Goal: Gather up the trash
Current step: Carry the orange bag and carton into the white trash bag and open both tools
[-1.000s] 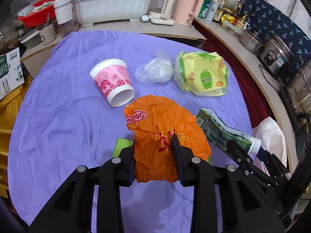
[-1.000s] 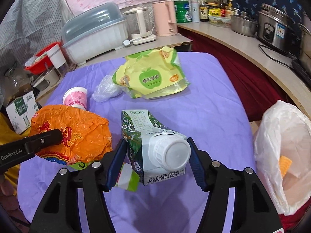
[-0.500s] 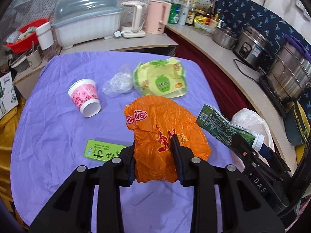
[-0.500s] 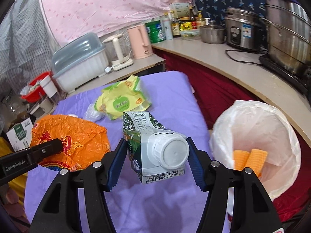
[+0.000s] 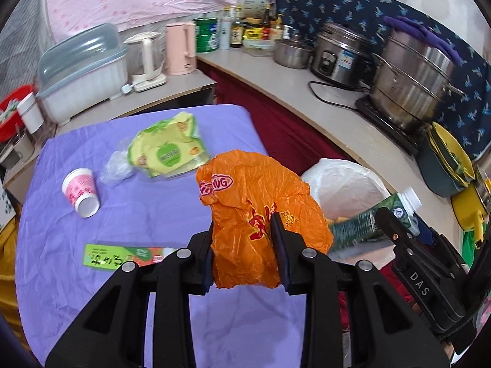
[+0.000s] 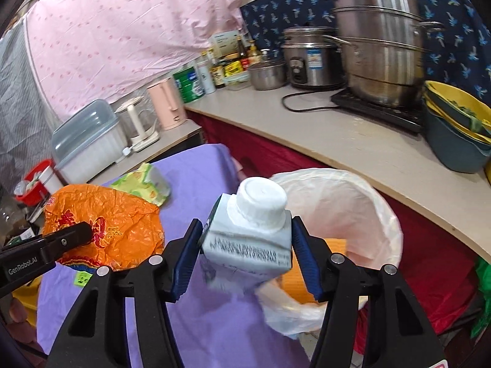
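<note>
My left gripper (image 5: 245, 251) is shut on a crumpled orange plastic bag (image 5: 257, 202), held above the purple table's right side; the bag also shows in the right wrist view (image 6: 122, 224). My right gripper (image 6: 247, 257) is shut on a green-and-white carton with a white cap (image 6: 251, 233), held over the near rim of the white-lined trash bin (image 6: 353, 214). The carton (image 5: 362, 230) and bin (image 5: 346, 184) also show in the left wrist view. On the table lie a pink paper cup (image 5: 81, 191), a clear plastic wad (image 5: 118, 167), a yellow-green snack bag (image 5: 167, 150) and a flat green packet (image 5: 122, 254).
The purple table (image 5: 153, 205) has a curved counter (image 6: 353, 141) to its right, with pots, a rice cooker and bottles. A dish box, kettles and a red basin stand behind the table. Orange pieces (image 6: 334, 245) lie inside the bin. Red cloth hangs below the counter.
Both grippers have moved right with their loads. The carton has gone from over the table to over the bin's rim and tipped cap-up. The orange bag is nearer the bin.
</note>
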`<state>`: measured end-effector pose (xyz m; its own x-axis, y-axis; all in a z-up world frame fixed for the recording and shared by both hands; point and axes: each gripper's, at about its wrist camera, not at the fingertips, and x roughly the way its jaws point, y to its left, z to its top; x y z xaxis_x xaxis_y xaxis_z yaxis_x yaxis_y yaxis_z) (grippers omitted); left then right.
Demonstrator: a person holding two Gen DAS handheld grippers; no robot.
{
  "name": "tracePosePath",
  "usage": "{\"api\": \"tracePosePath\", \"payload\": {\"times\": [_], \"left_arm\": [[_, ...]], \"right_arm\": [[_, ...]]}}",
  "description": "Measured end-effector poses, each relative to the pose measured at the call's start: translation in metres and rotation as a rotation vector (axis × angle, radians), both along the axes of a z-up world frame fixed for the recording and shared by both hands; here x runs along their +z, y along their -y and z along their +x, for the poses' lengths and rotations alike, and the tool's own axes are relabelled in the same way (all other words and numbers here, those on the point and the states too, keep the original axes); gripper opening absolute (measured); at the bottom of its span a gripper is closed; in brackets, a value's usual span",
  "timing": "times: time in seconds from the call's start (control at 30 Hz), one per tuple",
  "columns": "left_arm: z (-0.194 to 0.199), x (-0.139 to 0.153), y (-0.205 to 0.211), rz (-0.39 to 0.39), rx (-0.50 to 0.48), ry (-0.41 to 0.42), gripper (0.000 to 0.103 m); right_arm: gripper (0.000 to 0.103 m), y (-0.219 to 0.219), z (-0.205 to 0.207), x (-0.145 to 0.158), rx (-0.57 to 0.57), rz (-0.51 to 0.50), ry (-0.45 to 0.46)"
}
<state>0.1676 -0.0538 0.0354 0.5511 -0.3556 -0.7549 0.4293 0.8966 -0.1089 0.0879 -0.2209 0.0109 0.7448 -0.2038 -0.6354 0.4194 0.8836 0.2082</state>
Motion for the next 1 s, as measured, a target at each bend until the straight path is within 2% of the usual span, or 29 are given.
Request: {"api": "tracePosePath", "payload": {"times": [0.43,0.77,0.87,1.0], "left_arm": [[-0.023,-0.009,0.091,0.055,-0.150,0.012,0.030],[-0.015,-0.026,0.134,0.110,-0.197,0.003,0.032],[-0.012,-0.032,0.140,0.115,-0.206,-0.009,0.034],[-0.009,-0.036,0.142,0.117,-0.196,-0.003,0.048]], "right_arm": [[0.056,0.078,-0.039,-0.007,-0.160,0.016,0.006],[0.056,0.104,-0.029,-0.015,-0.215,0.018,0.009],[0.057,0.107,-0.025,-0.020,-0.217,0.028,0.004],[0.059,0.109,-0.020,-0.022,-0.217,0.033,0.013]]}}
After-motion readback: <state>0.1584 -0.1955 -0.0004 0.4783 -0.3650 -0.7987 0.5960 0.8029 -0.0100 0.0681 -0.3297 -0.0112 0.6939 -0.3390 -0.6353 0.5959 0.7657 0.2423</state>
